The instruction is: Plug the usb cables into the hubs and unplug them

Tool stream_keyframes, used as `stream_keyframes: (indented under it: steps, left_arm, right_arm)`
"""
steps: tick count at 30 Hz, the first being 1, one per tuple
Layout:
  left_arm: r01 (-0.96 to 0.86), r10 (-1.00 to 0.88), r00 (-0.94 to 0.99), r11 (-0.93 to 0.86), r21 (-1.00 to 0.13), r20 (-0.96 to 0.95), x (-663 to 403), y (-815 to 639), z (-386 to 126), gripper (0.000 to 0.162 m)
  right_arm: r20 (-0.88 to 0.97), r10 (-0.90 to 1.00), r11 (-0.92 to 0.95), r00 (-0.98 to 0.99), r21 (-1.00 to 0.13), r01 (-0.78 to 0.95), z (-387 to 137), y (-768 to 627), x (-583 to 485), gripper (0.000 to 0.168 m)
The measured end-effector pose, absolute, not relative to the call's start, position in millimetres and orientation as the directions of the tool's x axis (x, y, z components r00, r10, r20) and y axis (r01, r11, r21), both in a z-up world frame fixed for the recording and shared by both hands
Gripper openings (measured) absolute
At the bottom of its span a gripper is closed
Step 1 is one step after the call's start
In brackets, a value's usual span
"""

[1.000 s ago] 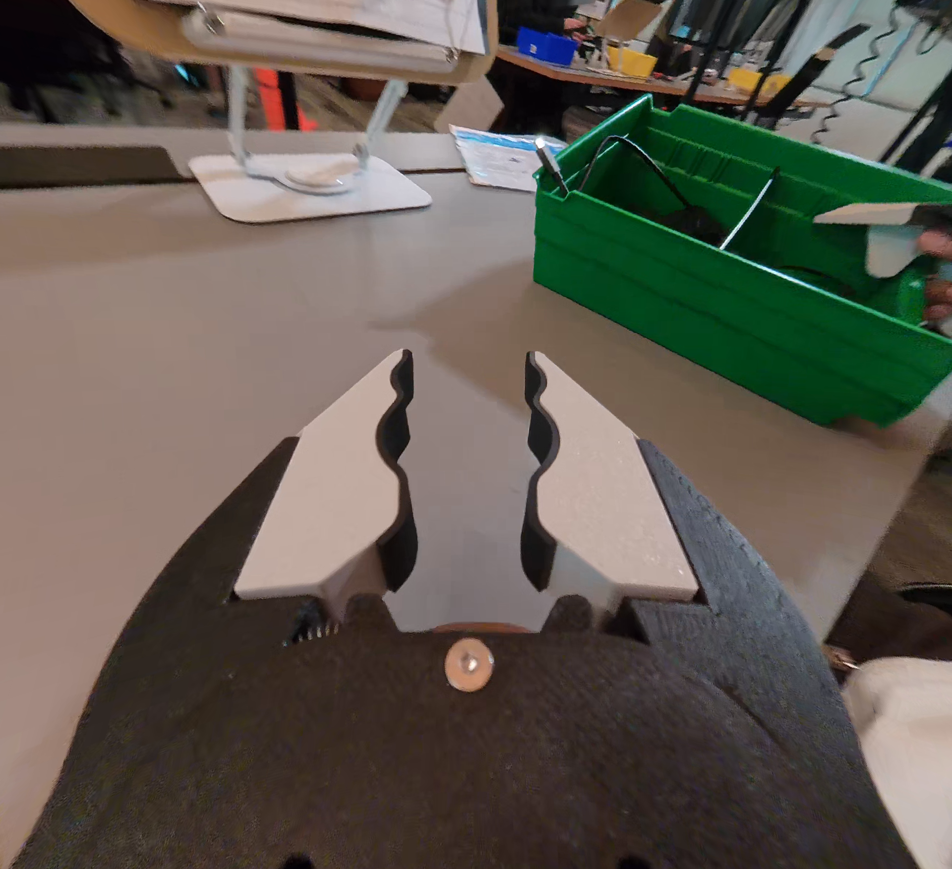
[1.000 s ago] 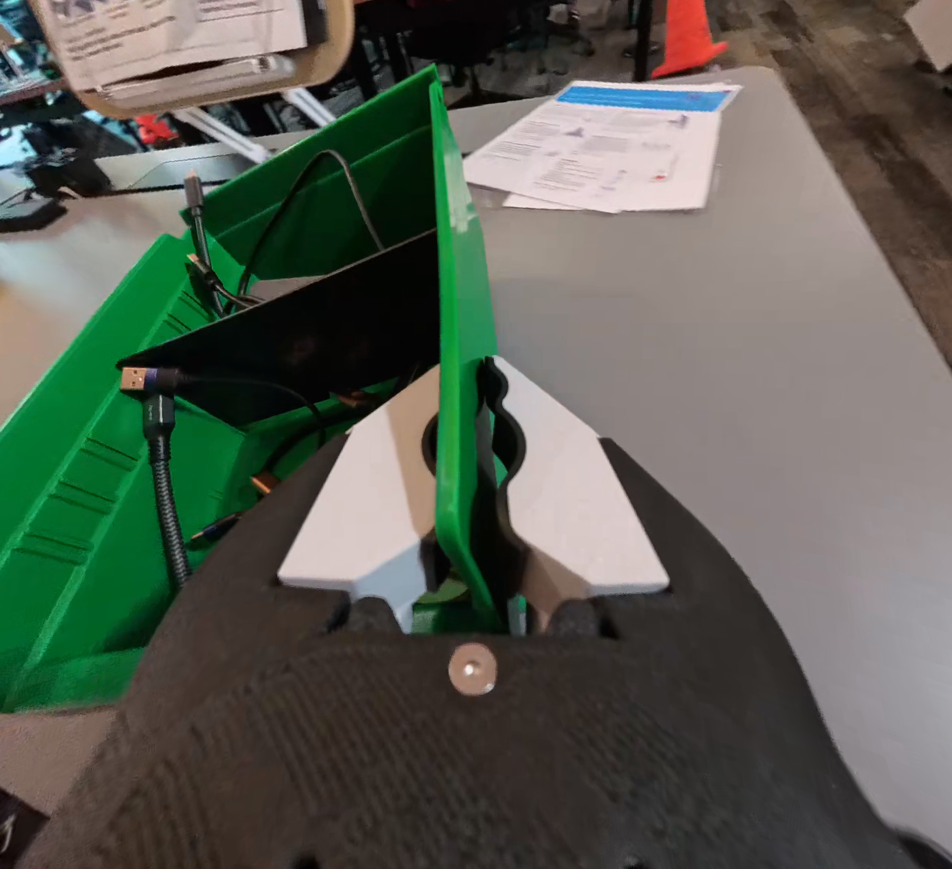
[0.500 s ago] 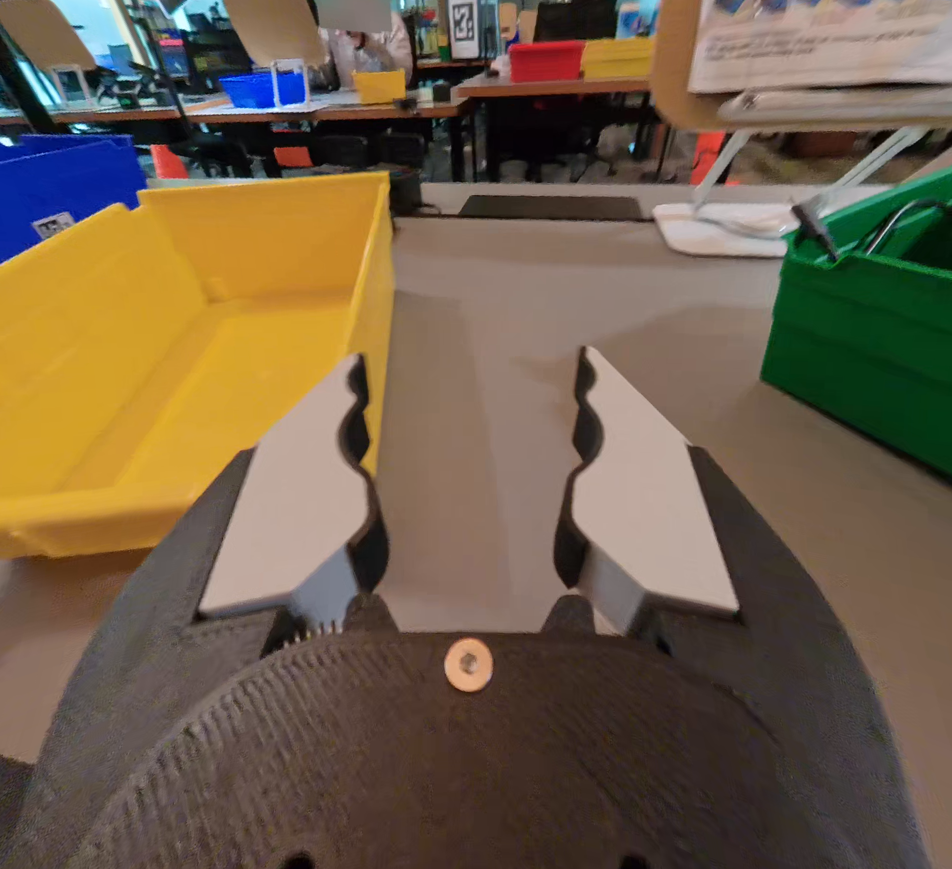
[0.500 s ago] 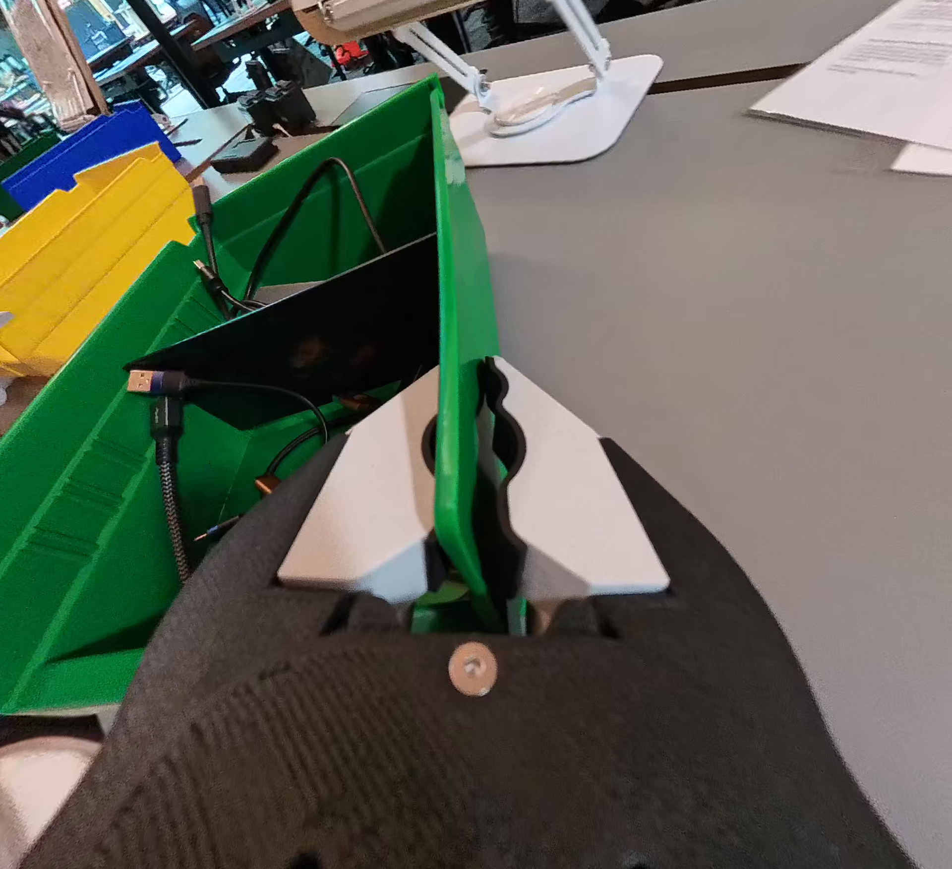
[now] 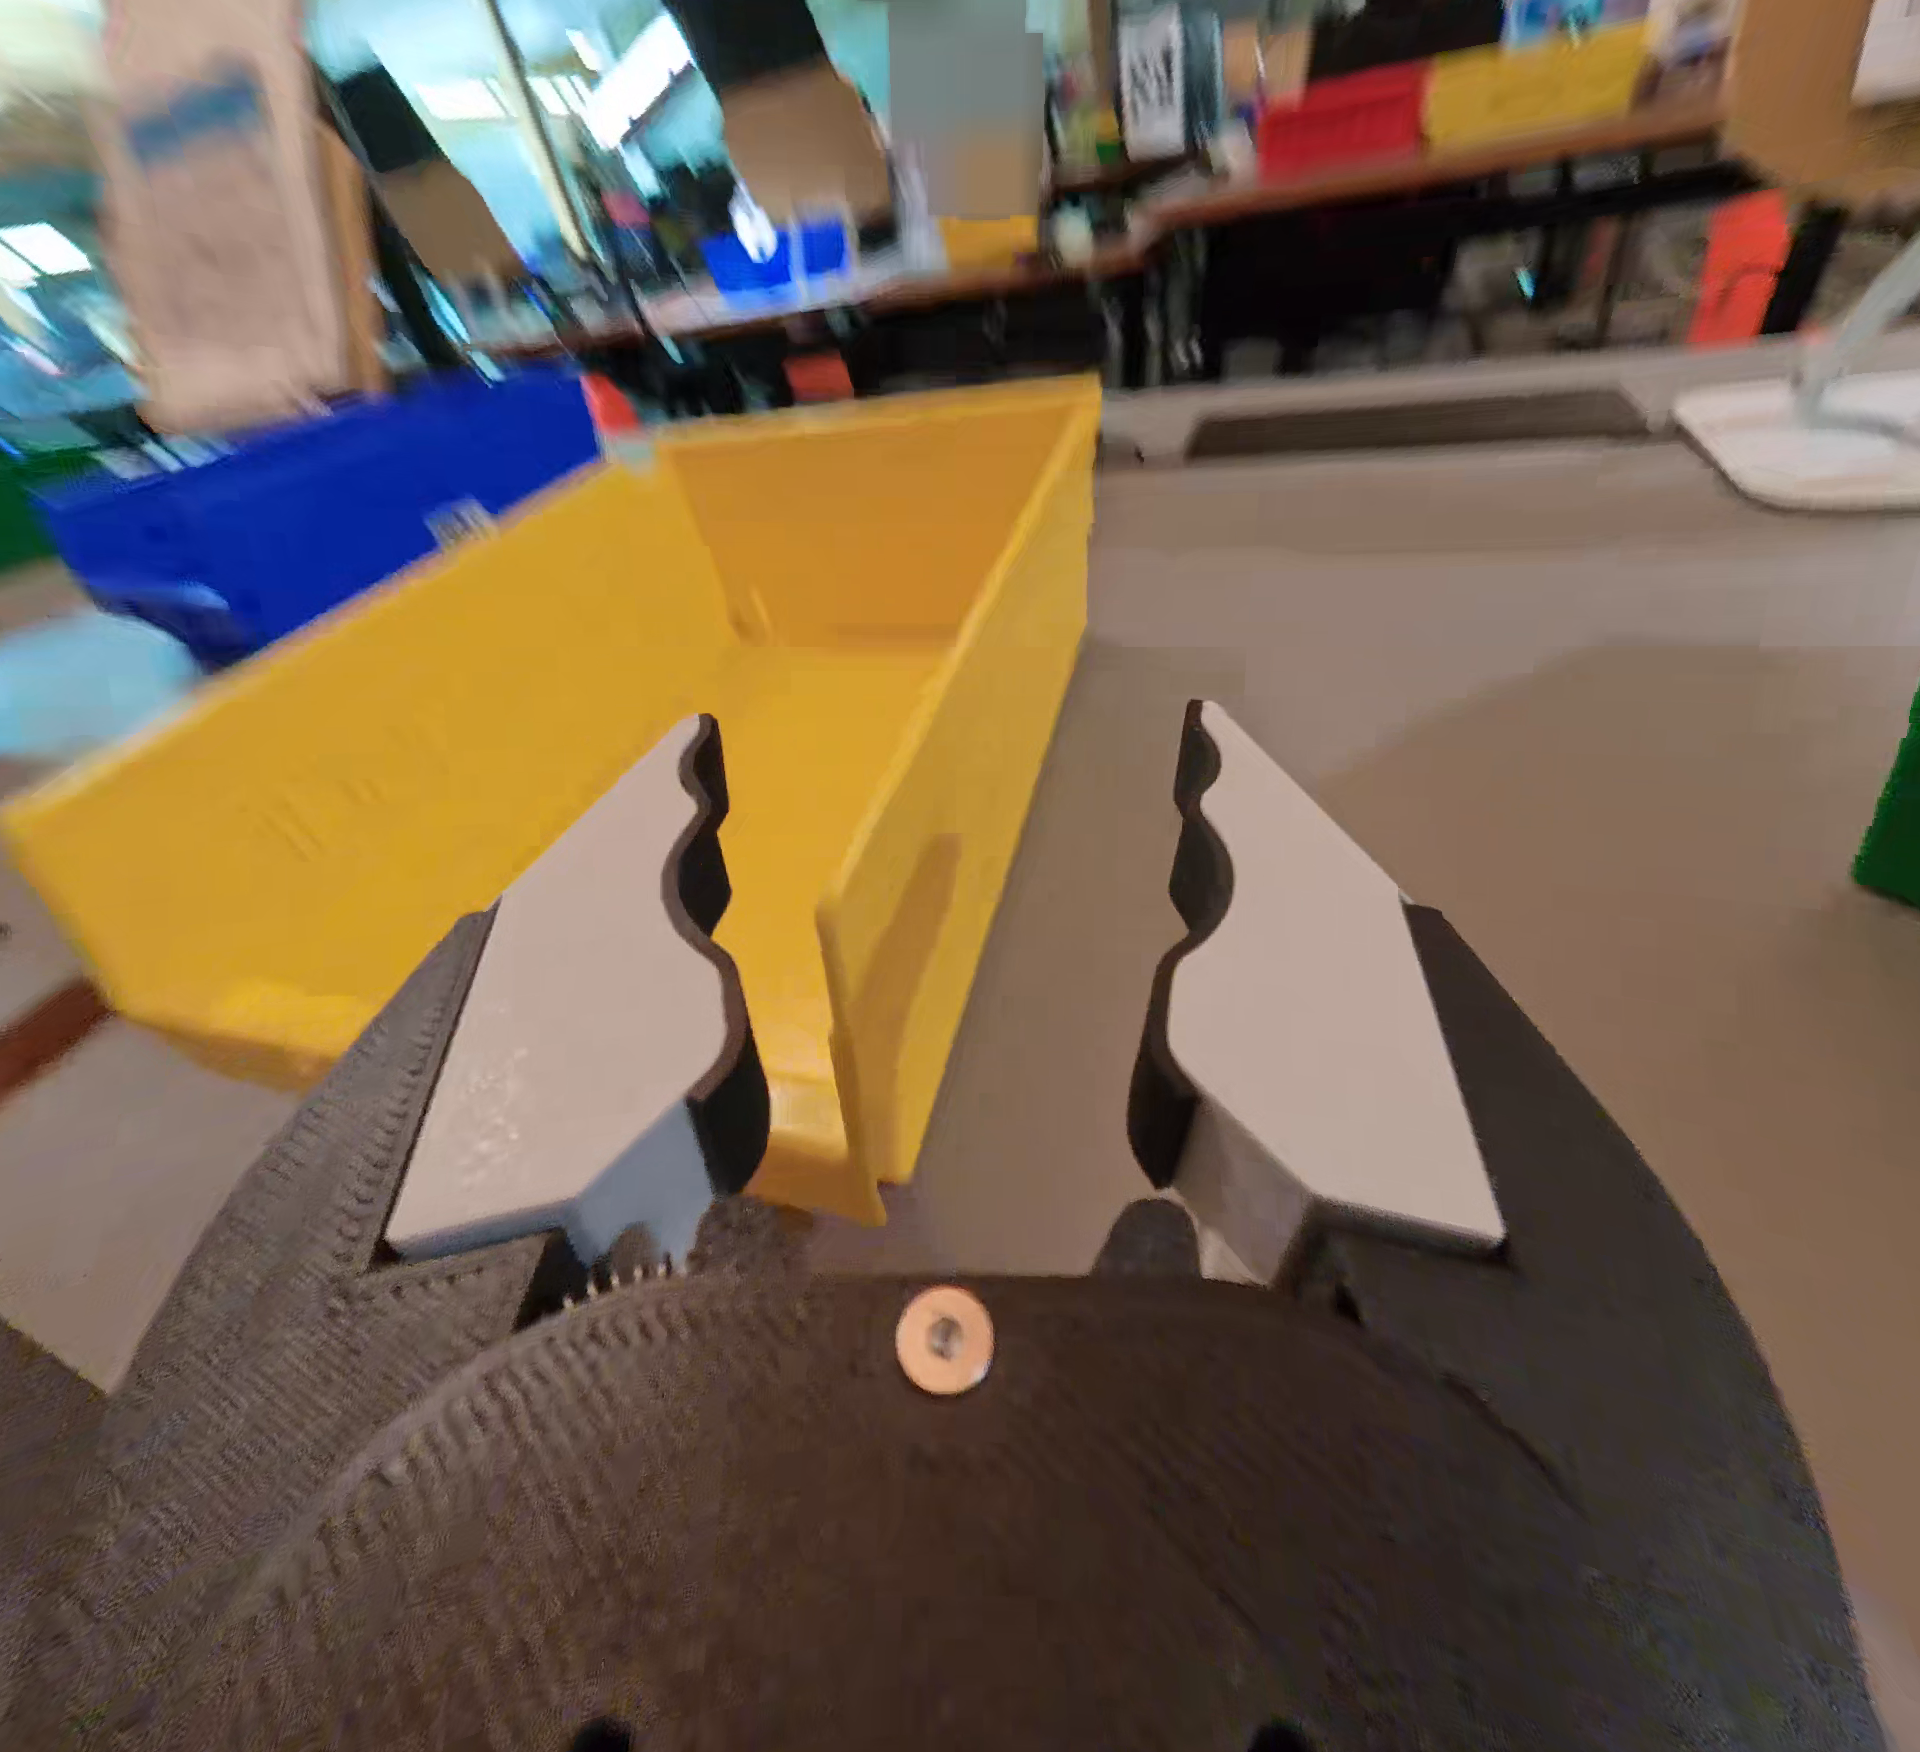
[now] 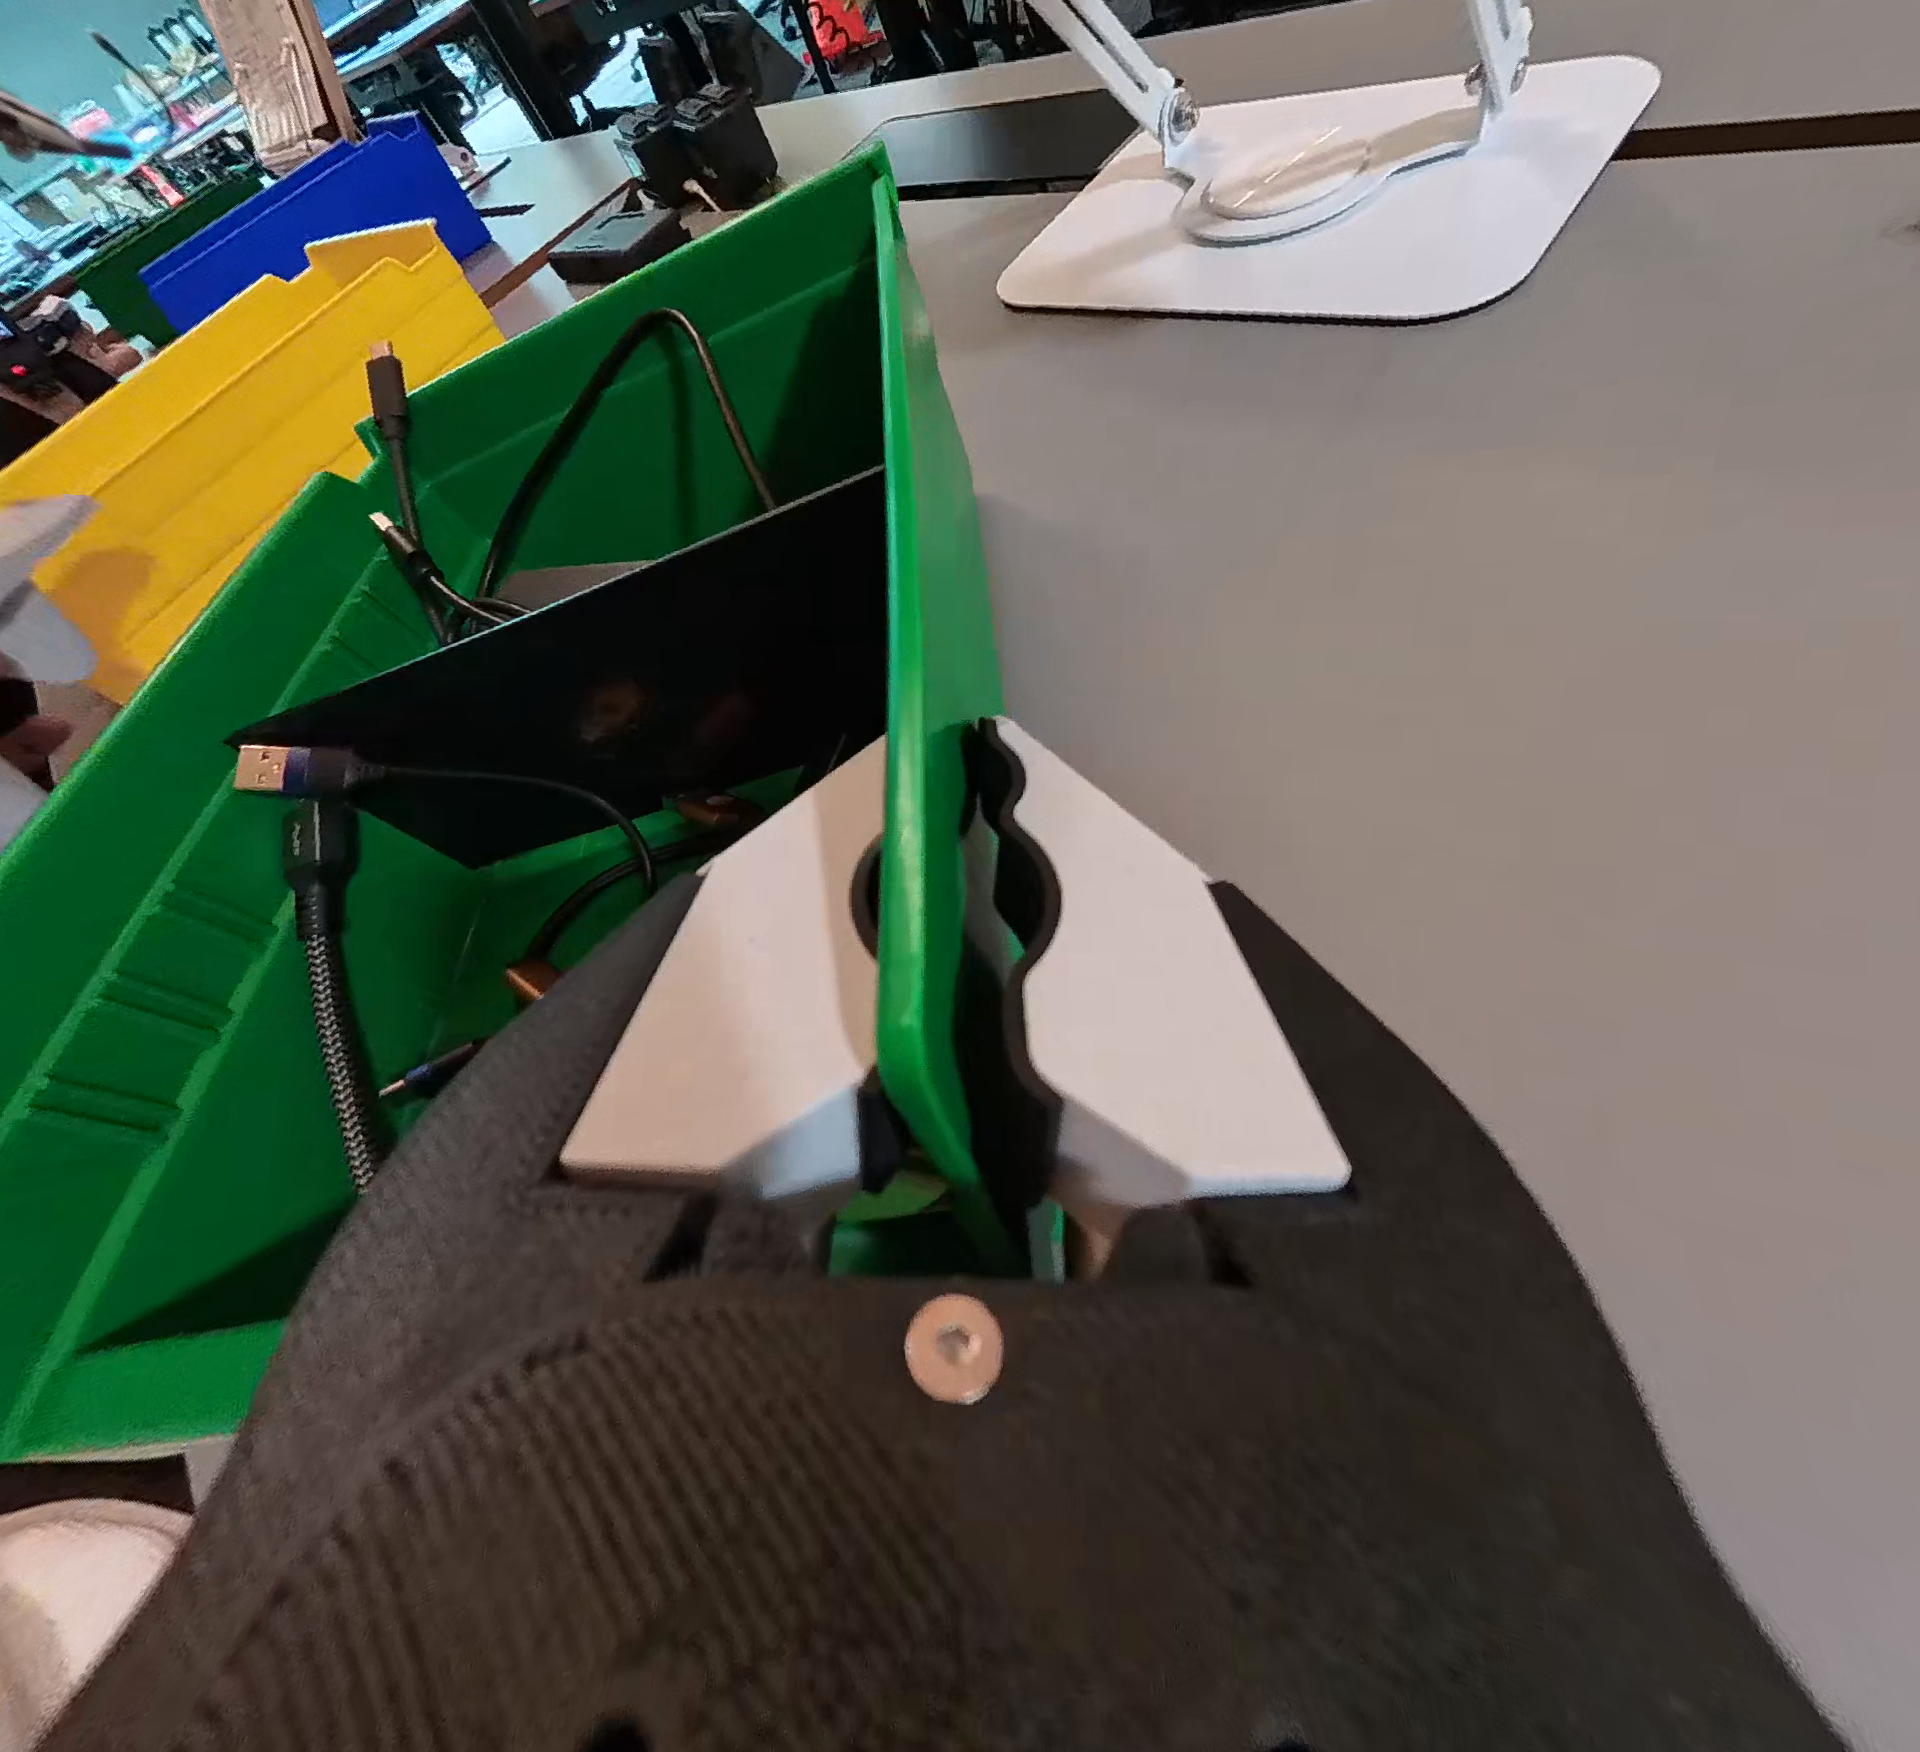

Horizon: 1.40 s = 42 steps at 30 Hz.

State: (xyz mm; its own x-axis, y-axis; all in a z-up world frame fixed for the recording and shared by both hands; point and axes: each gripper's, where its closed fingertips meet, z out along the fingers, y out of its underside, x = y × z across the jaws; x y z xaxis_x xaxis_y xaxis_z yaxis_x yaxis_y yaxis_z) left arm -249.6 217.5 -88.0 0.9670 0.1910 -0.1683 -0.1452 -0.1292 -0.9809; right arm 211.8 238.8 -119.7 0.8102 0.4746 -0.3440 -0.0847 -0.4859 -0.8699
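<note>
Change: As the left gripper [image 5: 945, 871] swings from the green bin [image 6: 187, 975] toward the yellow bin [image 5: 416, 767], its view blurs and the yellow bin's near wall now stands between its wide-spread, empty jaws.
Right gripper [image 6: 940, 861]: clenched on the green bin's right wall, as it was a second ago; the bin has turned toward the white stand [image 6: 1330, 216].
Meaning: setup only, it seems; nothing is plugged yet and no hub can be made out.
Cables: inside the green bin, either side of a black divider [image 6: 644, 694].
Braided cable [image 6: 327, 964]: runs up along the left wall, its USB plug [image 6: 258, 769] bent over to point left, long axis roughly level.
Thin cable [image 6: 387, 414]: stands upright at the far corner, plug skyward.
</note>
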Motion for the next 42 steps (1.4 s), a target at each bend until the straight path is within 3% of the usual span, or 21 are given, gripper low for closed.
stream_keyframes:
  steps: [3, 7, 8, 12, 15, 22, 26, 28, 31, 33, 34, 36, 42]
  left_arm:
    - [-0.064, 0.113, 0.989, -0.243, -0.968, -0.094, -251.2, 228.3, -108.3, 0.079]
    - [-0.244, 0.101, 0.955, -0.277, -0.929, -0.280, -254.3, 235.1, -113.1, 0.035]
    - [-0.289, 0.143, 0.930, -0.282, -0.915, -0.338, -261.0, 235.7, -111.7, 0.017]
    - [-0.217, 0.053, 0.971, -0.230, -0.949, -0.235, -245.1, 242.8, -99.8, 0.001]
    - [-0.253, 0.090, 0.959, -0.160, -0.954, -0.269, -256.2, 239.8, -70.5, 0.004]
    - [-0.085, 0.161, 0.982, -0.095, -0.992, -0.100, -324.4, 211.1, -14.7, 0.003]
    - [-0.110, 0.249, 0.962, -0.030, -0.993, -0.114, -360.0, 185.2, 22.0, 0.001]
    - [-0.142, 0.298, 0.942, -0.055, -0.988, -0.151, -371.7, 176.7, 28.8, 0.001]
    - [-0.196, 0.334, 0.922, -0.031, -0.980, -0.195, -380.5, 167.4, 39.0, 0.001]
    - [-0.209, 0.340, 0.919, -0.010, -0.978, -0.200, -382.0, 162.2, 47.1, 0.000]
    - [-0.212, 0.339, 0.919, -0.001, -0.977, -0.200, -381.6, 159.9, 51.1, 0.000]
    - [-0.211, 0.330, 0.924, 0.018, -0.977, -0.193, -379.0, 157.0, 58.7, 0.000]
    - [-0.216, 0.233, 0.952, 0.044, -0.975, -0.200, -341.9, 160.5, 76.0, 0.001]
  right_arm:
    - [-0.373, 0.454, -0.501, 0.809, -0.858, -0.114, -124.6, 236.4, 207.9, 0.008]
    - [-0.375, 0.426, -0.494, 0.823, -0.859, -0.135, -126.5, 230.0, 196.6, 0.008]
    - [-0.375, 0.419, -0.492, 0.827, -0.859, -0.140, -126.8, 228.5, 190.9, 0.008]
    - [-0.370, 0.407, -0.479, 0.835, -0.865, -0.150, -128.6, 227.7, 154.7, 0.008]
    - [-0.372, 0.433, -0.487, 0.821, -0.863, -0.134, -128.5, 236.6, 120.6, 0.008]
    - [-0.386, 0.460, -0.491, 0.799, -0.861, -0.133, -132.3, 273.9, 22.6, 0.009]
    - [-0.407, 0.413, -0.506, 0.815, -0.846, -0.167, -132.8, 289.3, -51.5, 0.013]
    - [-0.458, 0.424, -0.538, 0.782, -0.822, -0.189, -129.9, 285.4, -99.8, 0.027]
    - [-0.426, 0.582, -0.545, 0.693, -0.837, -0.056, -121.7, 262.7, -177.5, 0.094]
    - [-0.318, 0.685, -0.509, 0.655, -0.853, 0.118, -127.1, 245.9, -209.6, 0.109]
    - [-0.263, 0.730, -0.481, 0.631, -0.854, 0.200, -130.8, 238.1, -219.2, 0.107]
    - [-0.211, 0.794, -0.435, 0.570, -0.853, 0.289, -133.5, 222.3, -228.3, 0.083]
    - [-0.415, 0.805, -0.506, 0.424, -0.853, 0.128, -99.5, 192.5, -209.2, 0.076]
